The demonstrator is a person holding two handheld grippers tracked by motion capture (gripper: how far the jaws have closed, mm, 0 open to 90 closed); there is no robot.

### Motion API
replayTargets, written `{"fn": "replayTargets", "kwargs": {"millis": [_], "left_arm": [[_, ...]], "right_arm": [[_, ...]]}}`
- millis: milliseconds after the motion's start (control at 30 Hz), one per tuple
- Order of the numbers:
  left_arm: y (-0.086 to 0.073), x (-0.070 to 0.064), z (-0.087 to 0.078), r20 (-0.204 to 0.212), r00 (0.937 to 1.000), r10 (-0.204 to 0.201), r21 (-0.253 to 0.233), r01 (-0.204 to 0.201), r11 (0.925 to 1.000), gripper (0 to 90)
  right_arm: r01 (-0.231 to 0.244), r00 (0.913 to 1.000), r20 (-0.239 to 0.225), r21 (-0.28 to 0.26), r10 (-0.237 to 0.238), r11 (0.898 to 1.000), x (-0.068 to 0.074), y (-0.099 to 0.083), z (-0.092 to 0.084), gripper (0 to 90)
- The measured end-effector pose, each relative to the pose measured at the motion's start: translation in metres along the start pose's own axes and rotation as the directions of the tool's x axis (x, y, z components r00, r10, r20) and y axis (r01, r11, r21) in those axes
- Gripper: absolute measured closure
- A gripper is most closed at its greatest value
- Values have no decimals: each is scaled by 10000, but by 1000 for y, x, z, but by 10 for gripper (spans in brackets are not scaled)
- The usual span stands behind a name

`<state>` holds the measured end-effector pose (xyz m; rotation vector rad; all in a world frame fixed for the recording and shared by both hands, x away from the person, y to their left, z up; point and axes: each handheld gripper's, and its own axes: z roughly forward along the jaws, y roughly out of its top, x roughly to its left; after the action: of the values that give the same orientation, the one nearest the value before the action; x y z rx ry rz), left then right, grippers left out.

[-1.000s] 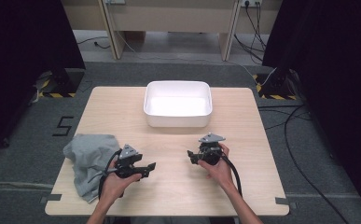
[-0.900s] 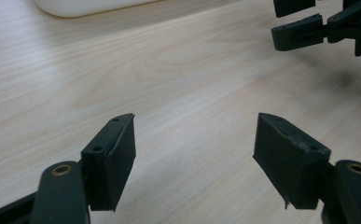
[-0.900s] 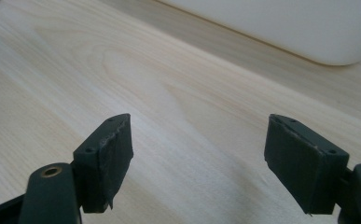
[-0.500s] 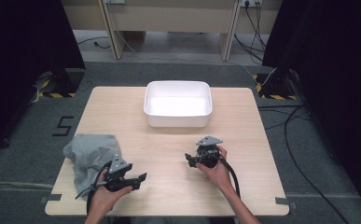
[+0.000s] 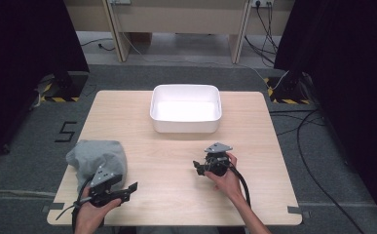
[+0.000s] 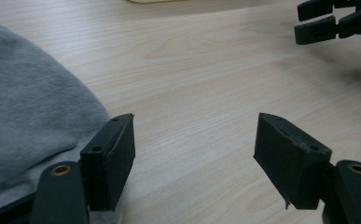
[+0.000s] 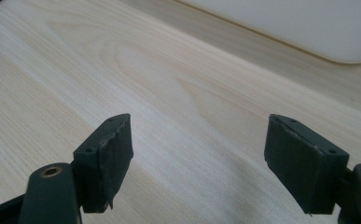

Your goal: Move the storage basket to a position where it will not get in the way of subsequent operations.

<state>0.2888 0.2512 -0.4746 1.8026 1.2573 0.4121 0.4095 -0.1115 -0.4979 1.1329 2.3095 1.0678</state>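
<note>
tub (image 5: 185,108): table (image 5: 254,195) far centre | cloth (image 5: 97,157): near-left on table | left gripper (image 5: 131,187): just beside cloth, near edge | right gripper (image 5: 197,168): right of centre, before tub

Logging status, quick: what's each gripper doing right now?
Left gripper: open, holding nothing, beside the cloth.
Right gripper: open, holding nothing.
</note>
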Motion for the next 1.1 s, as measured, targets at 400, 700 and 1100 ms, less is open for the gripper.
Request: {"fn": "replayTargets", "kwargs": {"millis": [400, 700, 1100], "left_arm": [[4, 19, -19, -716, 9971, -269, -278, 250, 9993, 282], [4, 40, -35, -1780, 9830, -447, -460, 371, 9983, 284], [-3, 58, -32, -2454, 9670, -683, -473, 584, 9972, 284]], "right_arm": [[-18, 10000, -2, 28, 18, 10000, -1, 0, 0, 243], [-6, 10000, -3, 84, 6, 10000, -1, -1, 1, 242], [84, 10000, -47, 159, -84, 9998, 0, -2, 3, 241]]}}
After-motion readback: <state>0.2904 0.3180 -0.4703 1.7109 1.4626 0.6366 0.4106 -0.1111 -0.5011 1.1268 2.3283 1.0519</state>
